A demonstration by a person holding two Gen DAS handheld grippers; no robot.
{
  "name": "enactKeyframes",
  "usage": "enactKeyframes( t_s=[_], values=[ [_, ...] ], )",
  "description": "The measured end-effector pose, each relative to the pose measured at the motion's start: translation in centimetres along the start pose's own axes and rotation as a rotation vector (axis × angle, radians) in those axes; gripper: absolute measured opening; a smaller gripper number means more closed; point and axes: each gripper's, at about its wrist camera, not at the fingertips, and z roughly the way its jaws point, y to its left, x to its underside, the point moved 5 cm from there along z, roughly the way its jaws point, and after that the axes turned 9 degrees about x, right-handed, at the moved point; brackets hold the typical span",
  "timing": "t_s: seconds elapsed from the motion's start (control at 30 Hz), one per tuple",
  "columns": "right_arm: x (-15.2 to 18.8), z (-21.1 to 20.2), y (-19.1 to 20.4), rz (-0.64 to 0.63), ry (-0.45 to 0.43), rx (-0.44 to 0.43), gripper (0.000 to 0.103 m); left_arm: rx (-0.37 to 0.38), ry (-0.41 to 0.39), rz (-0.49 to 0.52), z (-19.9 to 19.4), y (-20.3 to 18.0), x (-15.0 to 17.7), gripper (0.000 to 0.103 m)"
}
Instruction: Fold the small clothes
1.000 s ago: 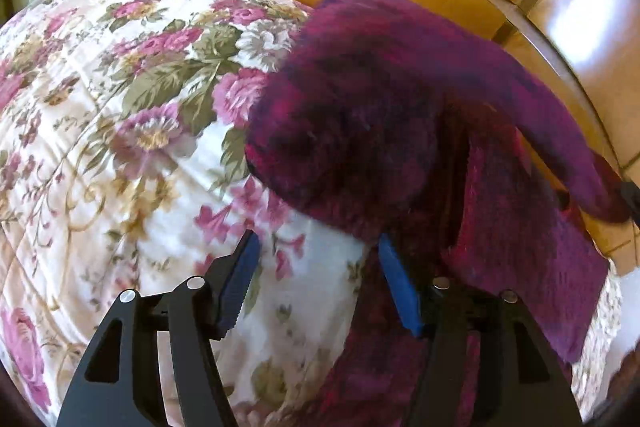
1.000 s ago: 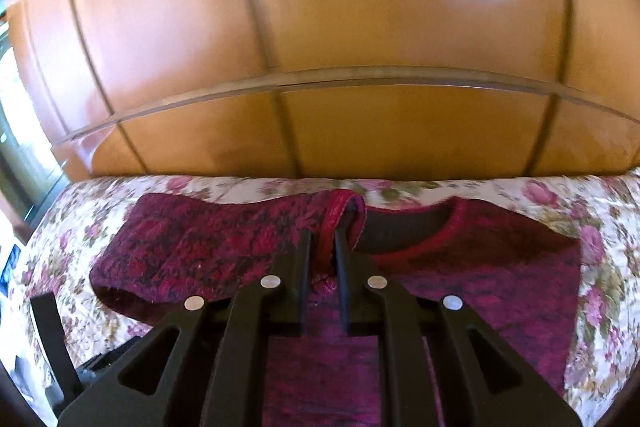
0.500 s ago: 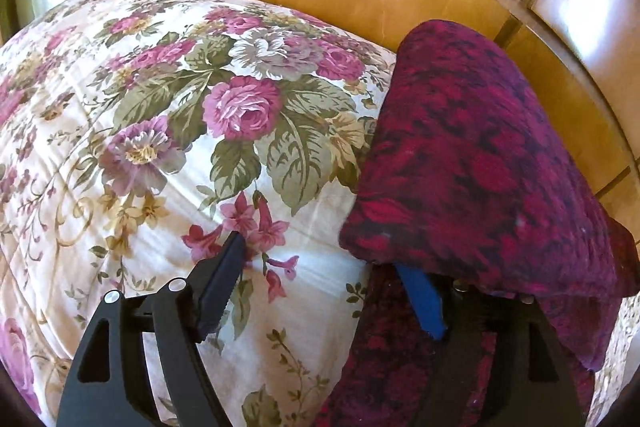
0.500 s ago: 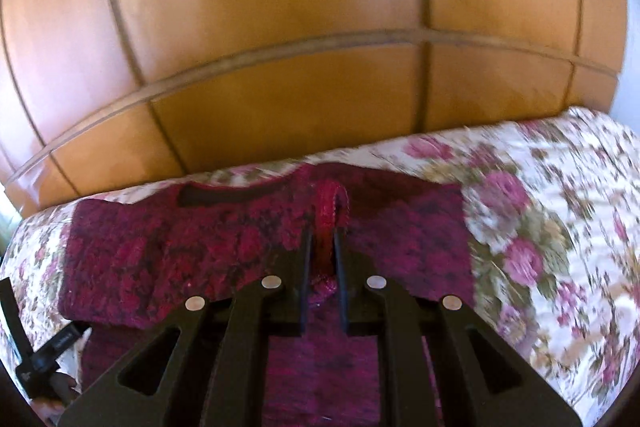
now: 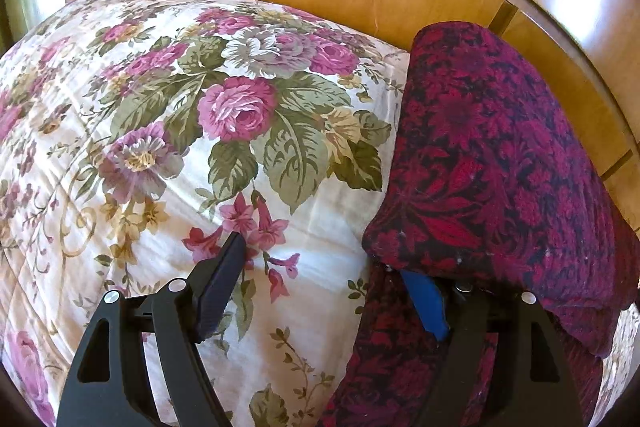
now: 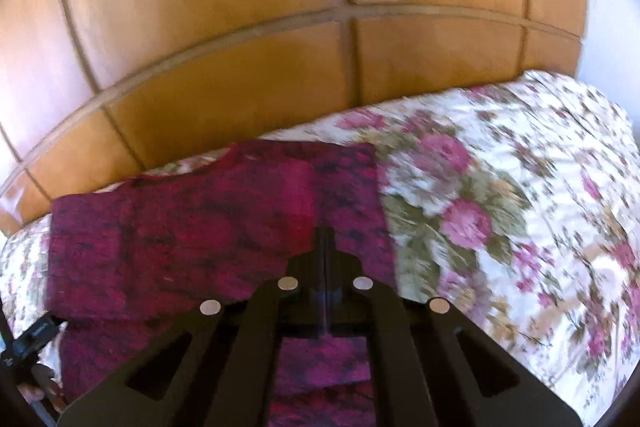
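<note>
The maroon patterned knit sweater (image 6: 192,239) lies on the floral quilted bedspread (image 5: 132,155), close to the wooden headboard (image 6: 224,39). In the left wrist view, the sweater occupies the right side of the frame, and a folded layer (image 5: 500,163) of it bulges upward over the lower layer. The left gripper (image 5: 332,267) is released, with its jaws spread wide. Its left finger (image 5: 220,283) stands over bare bedspread. Its right finger, faced with a blue pad (image 5: 426,303), sits under the edge of the folded layer. Nothing is clamped between the two fingers. In the right wrist view, which is blurred, the right gripper (image 6: 325,239) is clenched, with its fingers pressed together. The fingertips are positioned over the sweater near its right edge. Whether any fabric is pinched between them cannot be determined. Part of the left gripper's frame appears at the lower left edge of this view.
</note>
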Motion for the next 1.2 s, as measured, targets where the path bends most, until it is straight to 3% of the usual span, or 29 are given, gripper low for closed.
enactKeyframes(
  t_s=[0.1, 0.17, 0.23, 0.27, 0.53, 0.7, 0.8, 0.97, 1.07, 1.1, 1.2],
  values=[
    [1.1, 1.0, -1.0, 0.058, 0.074, -0.078, 0.000, 0.001, 0.005, 0.010, 0.1, 0.0, -0.2, 0.077],
    [1.6, 0.7, -1.5, 0.103, 0.087, -0.137, 0.006, 0.004, 0.004, 0.009, 0.2, 0.1, -0.3, 0.077],
    [1.6, -0.3, -2.1, 0.146, 0.052, -0.153, 0.053, -0.002, 0.001, 0.014, 0.2, 0.1, -0.3, 0.077],
    [1.6, -0.7, -2.2, 0.157, 0.034, -0.160, 0.058, -0.002, 0.000, 0.014, 0.2, 0.1, -0.4, 0.077],
    [0.9, -1.0, -1.0, 0.190, 0.035, -0.235, 0.058, -0.005, -0.009, 0.018, 0.2, 0.1, -0.1, 0.077],
    [1.2, -0.6, -3.9, 0.430, 0.054, -0.319, 0.061, -0.005, -0.011, 0.024, 0.2, 0.1, 0.0, 0.077],
    [1.4, -0.7, -3.9, 0.420, 0.062, -0.362, 0.064, -0.005, -0.014, 0.026, 0.2, 0.0, 0.0, 0.077],
    [1.6, 0.6, -0.1, 0.275, 0.110, -0.372, 0.062, -0.004, -0.012, 0.028, 0.3, 0.1, -0.1, 0.077],
    [1.9, 2.2, 1.8, 0.185, 0.132, -0.284, 0.043, -0.004, -0.011, 0.028, 0.3, 0.1, 0.0, 0.077],
    [1.9, 2.4, 2.1, 0.163, 0.136, -0.270, 0.022, -0.004, -0.012, 0.027, 0.3, 0.1, -0.1, 0.077],
    [1.4, 0.7, 2.2, 0.134, 0.090, -0.251, 0.012, 0.007, -0.016, 0.019, 0.2, 0.1, 0.0, 0.077]
  ],
)
